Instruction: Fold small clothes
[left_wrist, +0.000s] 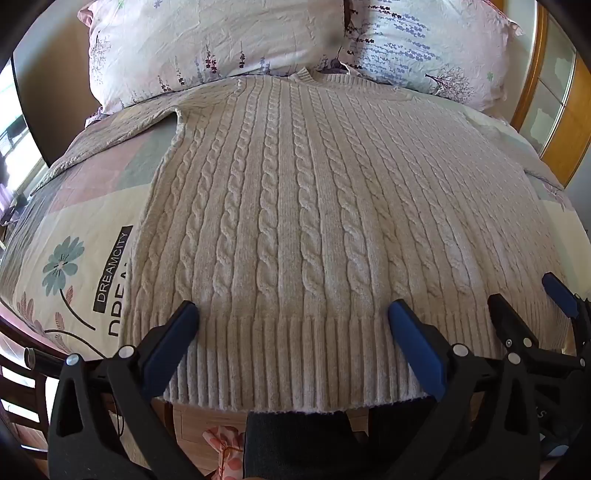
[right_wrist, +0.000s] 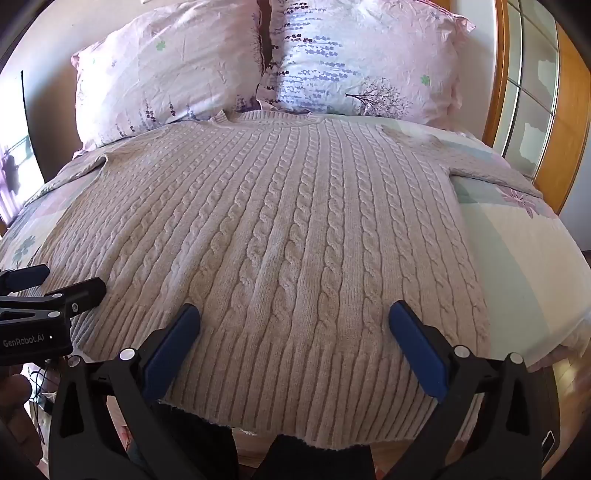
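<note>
A cream cable-knit sweater (left_wrist: 295, 206) lies flat on the bed, collar toward the pillows, ribbed hem at the near edge; it also shows in the right wrist view (right_wrist: 280, 229). Its sleeves spread out to the left and right. My left gripper (left_wrist: 293, 314) is open, its blue pads just above the hem on the left half. My right gripper (right_wrist: 294, 314) is open above the hem on the right half. The right gripper also shows in the left wrist view (left_wrist: 528, 295), and the left gripper in the right wrist view (right_wrist: 70, 280). Neither holds anything.
Two floral pillows (left_wrist: 221, 48) (right_wrist: 354, 55) lie at the head of the bed. The patterned quilt (left_wrist: 74, 258) (right_wrist: 524, 258) covers the bed. A wooden frame with glass panes (right_wrist: 532, 92) stands on the right. The floor shows below the near bed edge.
</note>
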